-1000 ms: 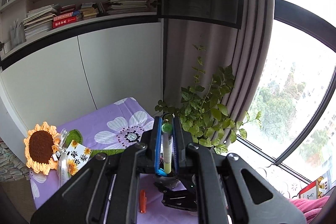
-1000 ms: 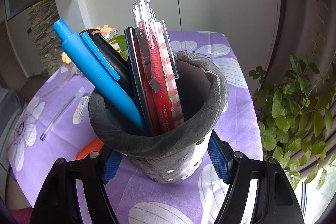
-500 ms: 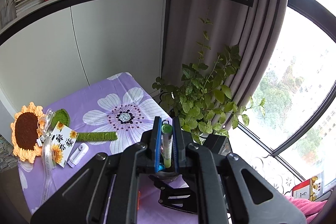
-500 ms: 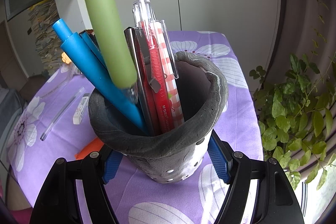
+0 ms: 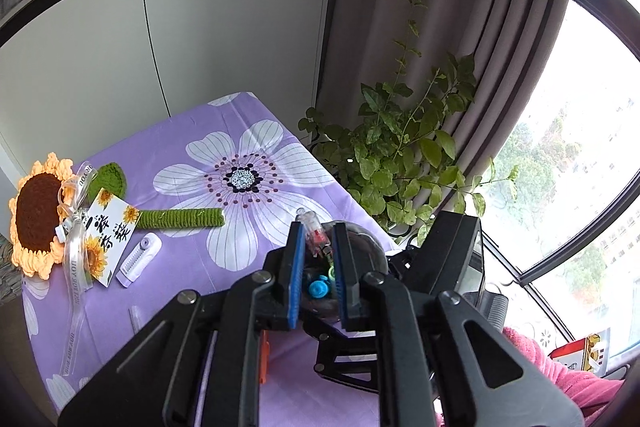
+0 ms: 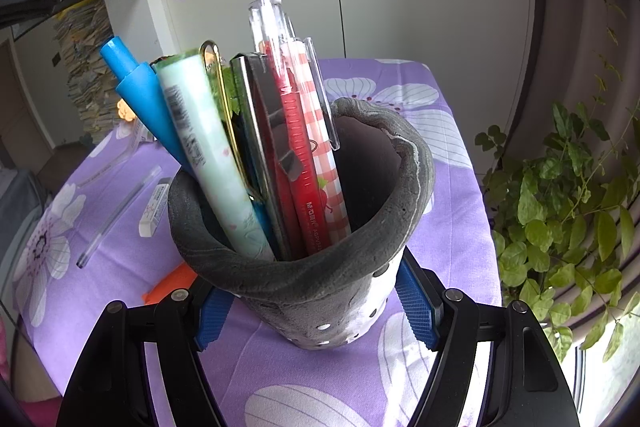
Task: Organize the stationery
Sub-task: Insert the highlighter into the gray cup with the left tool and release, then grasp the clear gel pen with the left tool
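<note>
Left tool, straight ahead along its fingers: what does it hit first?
Most likely the pen tops in the grey pen holder: the left tool points down at the clear-capped red pen and blue pen, seen between its fingers. Depth is unclear.

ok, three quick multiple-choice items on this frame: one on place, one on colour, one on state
1. Where is the mint-green pen?
A. Standing in the grey pen holder
B. Lying flat on the tablecloth
C. On the bookshelf

2. What colour is the pen leaning furthest left in the holder?
A. Yellow
B. Blue
C. Black

3. What state are the right tongs in?
A. Open, well clear of the holder
B. Out of view
C. Shut on the holder

Answers:
1. A: its lower end sits inside the rim, beside the other pens.
2. B: its barrel and cap are both bright blue.
3. C: both blue pads press on the holder's sides.
</note>
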A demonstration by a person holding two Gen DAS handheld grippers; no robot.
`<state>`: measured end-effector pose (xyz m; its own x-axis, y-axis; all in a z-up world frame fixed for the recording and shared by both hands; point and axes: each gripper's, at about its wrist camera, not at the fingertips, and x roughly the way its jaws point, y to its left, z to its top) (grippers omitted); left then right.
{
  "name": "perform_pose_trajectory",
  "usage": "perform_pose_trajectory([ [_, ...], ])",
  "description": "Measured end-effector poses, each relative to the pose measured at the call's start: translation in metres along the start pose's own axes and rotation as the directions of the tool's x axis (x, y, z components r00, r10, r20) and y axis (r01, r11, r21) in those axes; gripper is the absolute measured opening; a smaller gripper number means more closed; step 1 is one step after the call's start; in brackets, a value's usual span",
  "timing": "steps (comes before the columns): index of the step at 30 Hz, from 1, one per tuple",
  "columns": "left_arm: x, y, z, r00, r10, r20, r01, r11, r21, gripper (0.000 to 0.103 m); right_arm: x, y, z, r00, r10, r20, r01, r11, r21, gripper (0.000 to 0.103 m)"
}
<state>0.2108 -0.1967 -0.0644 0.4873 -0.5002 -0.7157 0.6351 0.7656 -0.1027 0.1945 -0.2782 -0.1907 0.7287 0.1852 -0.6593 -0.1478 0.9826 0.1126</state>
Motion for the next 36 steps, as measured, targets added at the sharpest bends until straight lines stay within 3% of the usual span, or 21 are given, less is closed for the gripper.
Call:
perform_pose_trajectory([
  [2, -0.013, 0.011, -0.002, 0.999, 0.020, 0.032, -0.019, 0.999, -0.031, 0.027, 0.000, 0.000, 0.000, 1.000, 0.000, 0.000, 0.000, 1.000, 0.000, 0.074],
  [5, -0.038, 0.036, -0.006, 0.991, 0.095, 0.094, -0.086, 0.992, -0.092, 0.036, 0.001, 0.000, 0.000, 1.000, 0.000, 0.001, 0.000, 1.000, 0.000, 0.074],
  [8, -0.052, 0.067, -0.017, 0.975, 0.195, 0.108, -0.177, 0.971, -0.162, 0.037, 0.001, 0.000, 0.000, 1.000, 0.000, 0.000, 0.000, 1.000, 0.000, 0.074],
  [12, -0.040, 0.108, -0.043, 0.952, 0.306, 0.014, -0.292, 0.923, -0.251, 0.037, 0.000, 0.000, 0.000, 1.000, 0.000, 0.000, 0.000, 1.000, 0.000, 0.074],
  [16, -0.008, 0.136, -0.069, 0.931, 0.347, -0.113, -0.365, 0.888, -0.280, 0.035, 0.000, 0.000, 0.000, 1.000, 0.000, 0.000, 0.000, 1.000, 0.000, 0.074],
  [21, 0.023, 0.159, -0.087, 0.923, 0.324, -0.207, -0.376, 0.874, -0.308, 0.035, 0.001, 0.000, 0.000, 1.000, -0.005, 0.000, 0.005, 1.000, -0.001, 0.074],
  [28, 0.057, 0.174, -0.091, 0.905, 0.325, -0.275, -0.402, 0.865, -0.300, 0.034, 0.001, -0.001, 0.000, 1.000, -0.004, 0.000, 0.004, 1.000, 0.000, 0.074],
  [34, 0.071, 0.180, -0.093, 0.904, 0.309, -0.295, -0.395, 0.867, -0.304, 0.022, 0.003, -0.002, 0.000, 1.000, 0.001, -0.007, -0.001, 1.000, 0.004, 0.074],
  [36, 0.072, 0.179, -0.092, 0.904, 0.309, -0.295, -0.394, 0.871, -0.295, 0.013, 0.004, -0.003, -0.001, 1.000, 0.004, -0.010, -0.004, 1.000, 0.006, 0.074],
])
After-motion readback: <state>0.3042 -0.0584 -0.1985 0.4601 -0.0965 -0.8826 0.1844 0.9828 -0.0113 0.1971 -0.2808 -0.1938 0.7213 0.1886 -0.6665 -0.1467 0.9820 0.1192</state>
